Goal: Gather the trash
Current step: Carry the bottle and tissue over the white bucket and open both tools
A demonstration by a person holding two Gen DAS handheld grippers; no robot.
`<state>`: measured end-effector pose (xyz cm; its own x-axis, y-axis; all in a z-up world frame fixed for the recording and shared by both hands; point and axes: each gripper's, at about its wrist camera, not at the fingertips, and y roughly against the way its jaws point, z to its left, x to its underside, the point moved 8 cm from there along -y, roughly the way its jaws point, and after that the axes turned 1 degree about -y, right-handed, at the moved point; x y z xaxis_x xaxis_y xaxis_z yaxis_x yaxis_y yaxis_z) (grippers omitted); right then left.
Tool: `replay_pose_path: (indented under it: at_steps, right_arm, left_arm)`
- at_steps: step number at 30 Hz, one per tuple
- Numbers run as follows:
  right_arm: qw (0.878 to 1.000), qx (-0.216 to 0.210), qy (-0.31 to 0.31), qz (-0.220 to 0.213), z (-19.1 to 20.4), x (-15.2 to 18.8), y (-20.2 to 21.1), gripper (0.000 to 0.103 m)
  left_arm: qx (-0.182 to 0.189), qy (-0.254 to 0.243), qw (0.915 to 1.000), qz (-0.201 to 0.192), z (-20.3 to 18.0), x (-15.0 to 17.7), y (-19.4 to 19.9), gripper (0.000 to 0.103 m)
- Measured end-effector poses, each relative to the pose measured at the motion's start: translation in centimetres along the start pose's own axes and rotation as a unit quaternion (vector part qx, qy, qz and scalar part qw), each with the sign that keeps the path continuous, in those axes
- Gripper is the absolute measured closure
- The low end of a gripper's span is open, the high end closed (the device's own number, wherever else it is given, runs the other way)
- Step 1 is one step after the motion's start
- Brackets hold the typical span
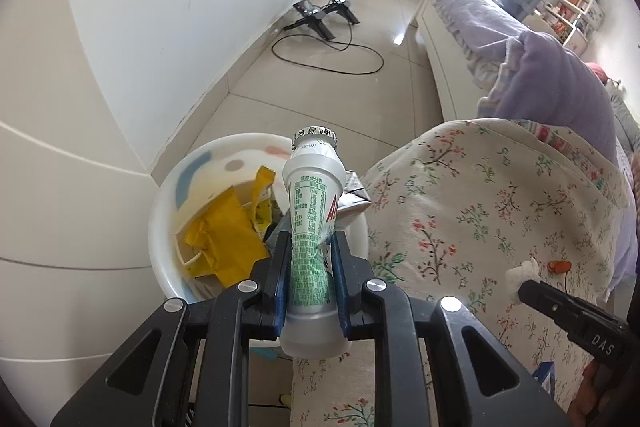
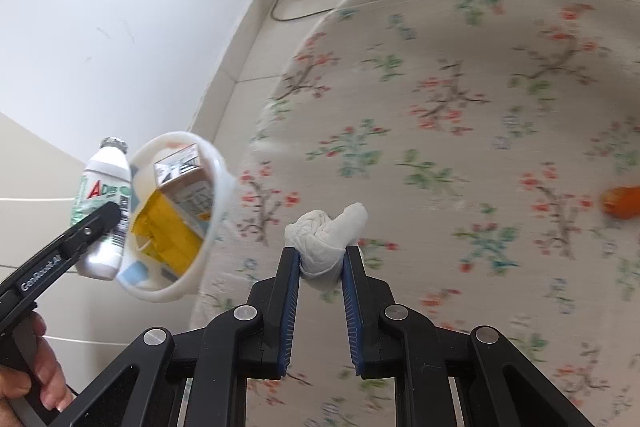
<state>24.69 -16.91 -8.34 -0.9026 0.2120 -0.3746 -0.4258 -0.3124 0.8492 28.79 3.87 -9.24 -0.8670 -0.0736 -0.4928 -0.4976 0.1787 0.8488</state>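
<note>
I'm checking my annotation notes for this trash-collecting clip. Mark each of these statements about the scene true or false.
1. The left gripper is shut on the white drink bottle. True.
2. The right gripper is empty. False: it grips a crumpled white tissue.
3. The white bin already holds yellow wrappers. True.
4. The bottle has no cap. False: a foil lid covers its top.
5. An orange scrap lies on the floral cloth. True.

Left gripper (image 1: 310, 259) is clamped tight on a small bottle (image 1: 312, 211), and right gripper (image 2: 320, 259) has its fingers pinching a crumpled tissue (image 2: 324, 239).
</note>
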Motion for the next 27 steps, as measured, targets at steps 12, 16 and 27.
replay_pose_path:
  at_steps: [12, 16, 27]
  right_arm:
    - [0.998, -0.047, 0.022, 0.021, 5.2, -0.1, -3.8, 0.083]
    - [0.997, -0.064, 0.025, 0.032, 6.5, 0.3, -4.9, 0.083]
    - [0.994, -0.094, 0.027, 0.049, 9.3, 1.0, -7.8, 0.081]
  left_arm:
    - [-0.028, 0.039, 0.9988, 0.012, 3.8, 0.2, 0.3, 0.038]
    - [-0.044, 0.044, 0.998, 0.012, 5.2, 0.4, 1.0, 0.027]
    - [-0.103, 0.027, 0.9942, 0.012, 9.1, 1.7, 2.4, 0.013]
